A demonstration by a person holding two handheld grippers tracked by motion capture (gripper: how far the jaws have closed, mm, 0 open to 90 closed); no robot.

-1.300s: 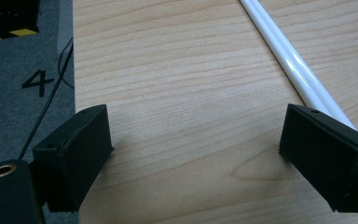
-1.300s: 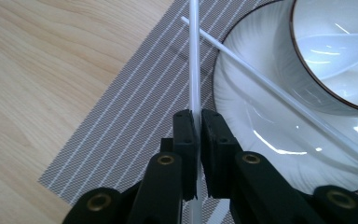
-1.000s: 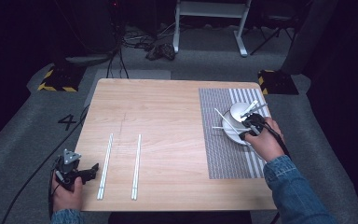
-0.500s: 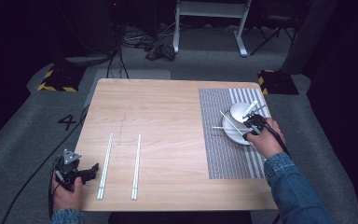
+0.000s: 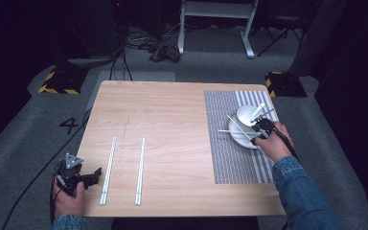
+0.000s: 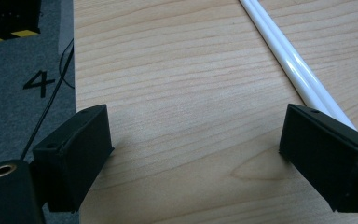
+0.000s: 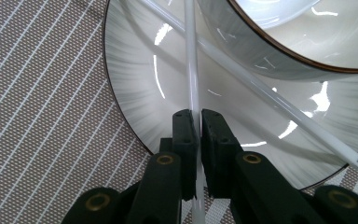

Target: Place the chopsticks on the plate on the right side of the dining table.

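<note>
Right hand-held gripper clamping tight on a white chopstick lying across the plate on the striped placemat, second chopstick crossing it beneath the bowl, left hand-held gripper gaping wide and empty over the table edge, beside a white chopstick pair

My right gripper bites a white chopstick, and its near end slips out of sight between my jaws and off the bottom edge. The bowl runs past the top edge, hiding the far ends of both sticks. The crossing chopstick exits right. Over at my left gripper, the pair of chopsticks vanishes behind one jaw.
</note>
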